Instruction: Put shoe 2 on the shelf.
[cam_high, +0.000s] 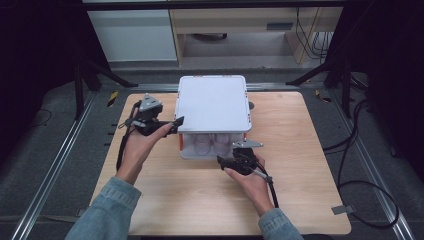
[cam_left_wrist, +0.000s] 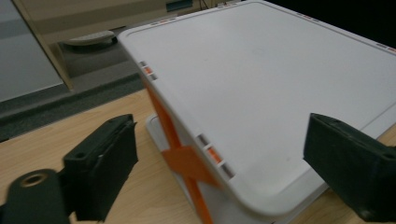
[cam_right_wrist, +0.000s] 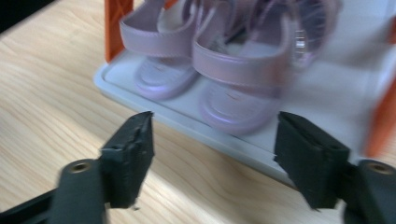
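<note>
Sandals (cam_right_wrist: 224, 88), pink pair, sit inside white shoe box (cam_high: 213, 102) mid-tabletop (cam_high: 300, 190). Right gripper (cam_right_wrist: 212, 154) jaws apart at its open front; left gripper (cam_left_wrist: 219, 154) apart by the lid corner. We should go in low, straight.

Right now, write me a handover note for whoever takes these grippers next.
Left gripper: open, at the left front corner of the box lid, nothing held.
Right gripper: open, low in front of the box's open side, aimed at the sandals, nothing held.
Box: mid-table, white with orange corner posts; the pair of pink sandals sits on its base tray.
Done: both grippers are in position.
Left, probably: grip a sandal and draw it out; left may steady the box.
</note>
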